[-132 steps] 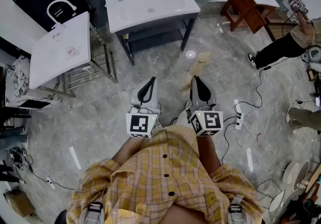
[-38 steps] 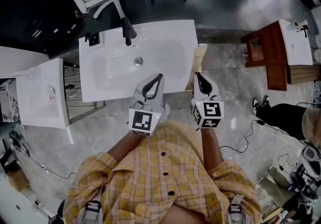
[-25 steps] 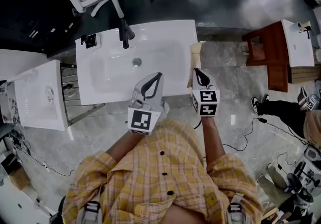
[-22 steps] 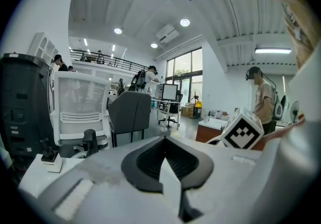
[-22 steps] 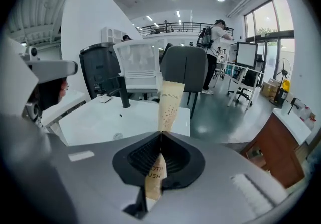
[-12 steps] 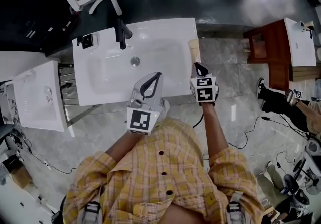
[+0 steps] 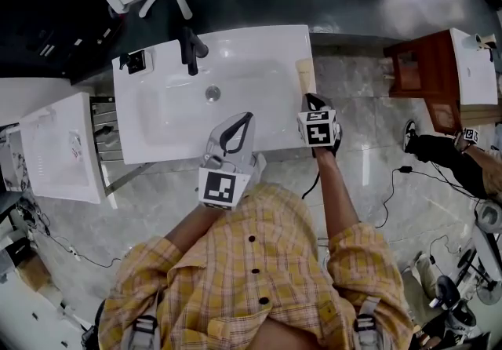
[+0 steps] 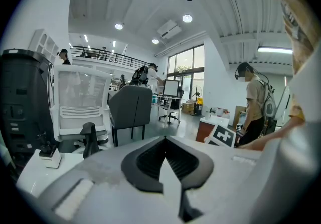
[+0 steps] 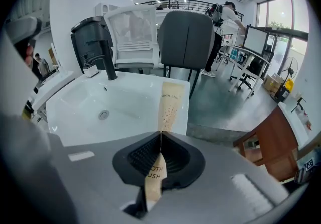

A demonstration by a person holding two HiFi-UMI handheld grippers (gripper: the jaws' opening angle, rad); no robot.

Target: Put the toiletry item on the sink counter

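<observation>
Bright ceiling lights, fisheye-warped edges

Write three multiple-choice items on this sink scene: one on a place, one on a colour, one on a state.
1. Where is the tan packet that the right gripper holds?
A. Over the drain
B. At the right edge of the white sink counter
C. On the office chair

2. What colour is the faucet?
A. Black
B. Gold
C. Red

3. How do the left gripper's jaws stand?
A. Wide apart
B. Closed on the packet
C. Together, nothing between

Answers:
1 B: the head view shows the packet along that edge.
2 A: it stands dark against the white counter.
3 C: the left gripper view shows the jaws meeting with nothing in them.
</observation>
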